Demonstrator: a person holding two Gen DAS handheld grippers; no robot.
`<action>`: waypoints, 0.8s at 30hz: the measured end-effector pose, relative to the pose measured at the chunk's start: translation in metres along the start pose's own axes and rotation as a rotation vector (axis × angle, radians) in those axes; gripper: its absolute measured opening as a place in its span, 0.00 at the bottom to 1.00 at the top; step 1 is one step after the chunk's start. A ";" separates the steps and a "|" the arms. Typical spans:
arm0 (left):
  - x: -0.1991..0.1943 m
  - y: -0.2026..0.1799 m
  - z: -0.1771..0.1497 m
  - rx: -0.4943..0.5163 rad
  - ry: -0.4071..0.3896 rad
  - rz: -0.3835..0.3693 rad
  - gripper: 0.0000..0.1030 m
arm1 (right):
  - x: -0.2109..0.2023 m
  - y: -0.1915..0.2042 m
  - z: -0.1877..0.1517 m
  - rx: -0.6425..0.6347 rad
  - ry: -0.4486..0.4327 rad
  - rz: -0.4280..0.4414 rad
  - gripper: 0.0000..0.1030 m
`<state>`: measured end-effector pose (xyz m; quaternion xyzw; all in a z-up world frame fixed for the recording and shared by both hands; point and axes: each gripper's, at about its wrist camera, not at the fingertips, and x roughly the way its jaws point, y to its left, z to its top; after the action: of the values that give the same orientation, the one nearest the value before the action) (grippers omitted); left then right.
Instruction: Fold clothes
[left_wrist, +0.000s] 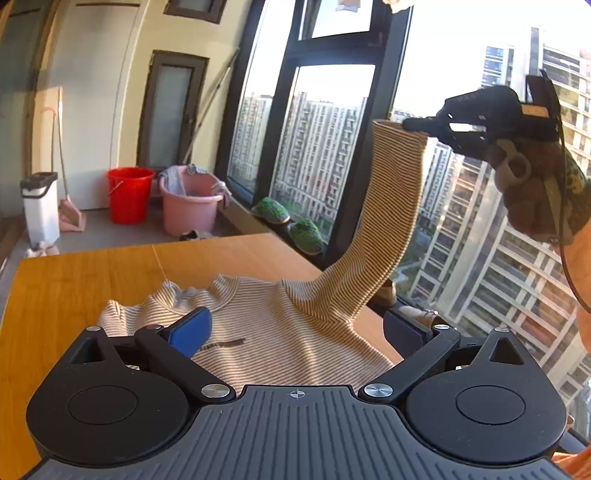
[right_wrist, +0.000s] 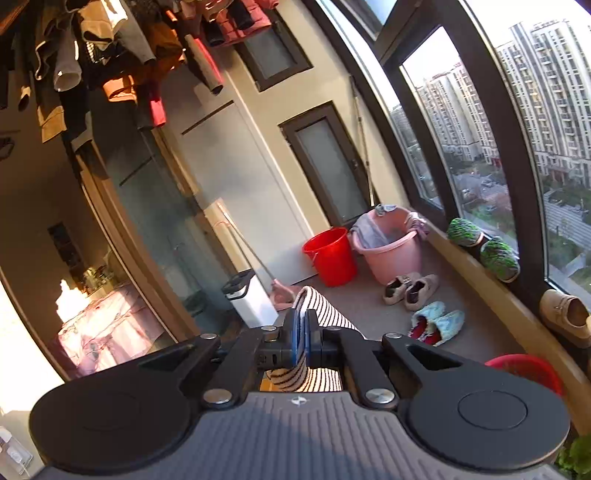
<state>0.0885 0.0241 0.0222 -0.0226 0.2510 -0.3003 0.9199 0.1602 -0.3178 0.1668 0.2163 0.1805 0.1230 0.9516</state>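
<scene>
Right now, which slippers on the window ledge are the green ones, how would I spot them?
Find the big window, then its ledge past the pink tub. The green slippers sit there side by side, fuzzy and bright green, unlike the tan shoe nearer on the same ledge.

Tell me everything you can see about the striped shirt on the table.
The striped shirt is a soft knit with fine tan-and-cream stripes, a ribbed round neck and a small dark mark on the chest. Its body lies rumpled on the wooden table, in patchy sunlight. One long sleeve is lifted high off the table, its cuff pinched in the shut right gripper. The left gripper hangs open over the body; contact is unclear.
</scene>
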 end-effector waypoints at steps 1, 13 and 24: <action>0.000 0.000 -0.007 0.001 0.017 0.002 1.00 | 0.008 0.011 -0.002 -0.014 0.014 0.025 0.03; -0.015 0.007 -0.063 0.014 0.154 0.017 1.00 | 0.111 0.127 -0.066 -0.177 0.195 0.130 0.05; -0.046 -0.012 -0.081 0.225 0.191 0.068 1.00 | 0.078 0.105 -0.100 -0.179 0.218 0.240 0.53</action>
<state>0.0116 0.0490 -0.0257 0.1177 0.3028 -0.2961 0.8982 0.1749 -0.1647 0.1079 0.1359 0.2439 0.2738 0.9204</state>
